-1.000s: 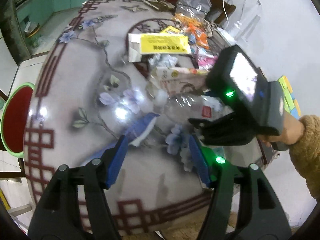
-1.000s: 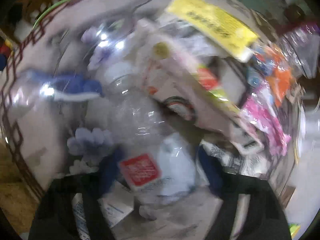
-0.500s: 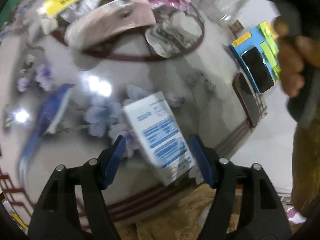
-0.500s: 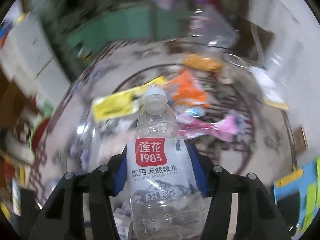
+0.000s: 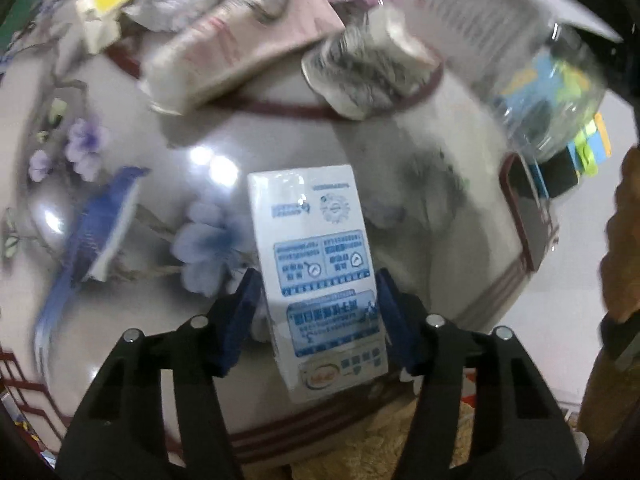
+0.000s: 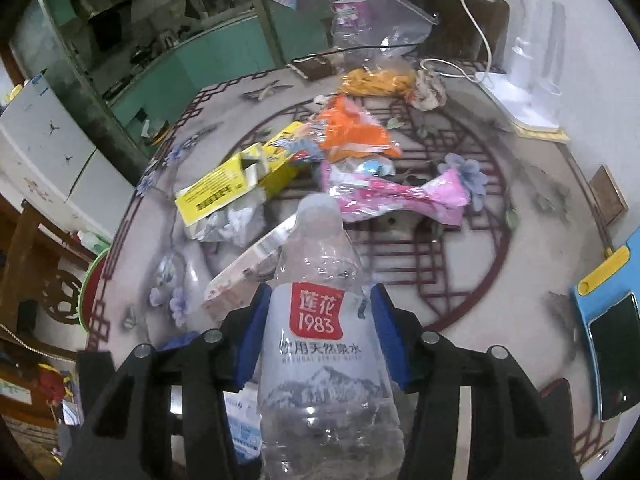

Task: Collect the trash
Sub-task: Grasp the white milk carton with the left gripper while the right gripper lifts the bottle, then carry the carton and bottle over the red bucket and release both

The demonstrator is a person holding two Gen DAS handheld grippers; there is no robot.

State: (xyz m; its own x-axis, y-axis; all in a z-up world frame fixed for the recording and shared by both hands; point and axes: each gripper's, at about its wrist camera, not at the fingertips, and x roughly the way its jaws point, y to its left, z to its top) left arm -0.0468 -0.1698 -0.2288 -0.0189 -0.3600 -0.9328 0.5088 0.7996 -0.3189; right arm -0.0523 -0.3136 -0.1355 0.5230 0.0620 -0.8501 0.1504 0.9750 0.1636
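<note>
A white and blue milk carton (image 5: 320,240) lies flat near the front edge of the round patterned table (image 5: 420,208). My left gripper (image 5: 316,300) points steeply down over it. Its jaws are closing, and both blue pads (image 5: 246,304) touch the carton's long sides. My right gripper (image 6: 318,320) holds a clear plastic water bottle (image 6: 316,248) with a red label upright above the table (image 6: 540,220). Its jaws are still closing on the bottle's body. In the left wrist view the lifted bottle (image 5: 552,80) shows at the upper right.
Mid-table lies a trash heap: a yellow box (image 6: 224,188), an orange wrapper (image 6: 352,132), a pink wrapper (image 6: 400,196), a flat pink pack (image 5: 240,48), crumpled paper (image 5: 368,68). A blue case with a phone (image 6: 608,344) sits at the right edge. A red stool (image 6: 90,292) stands left.
My left gripper swung from the blue bird pattern to the carton and narrowed onto it. My right gripper raised the bottle off the table and rolled it upright.
</note>
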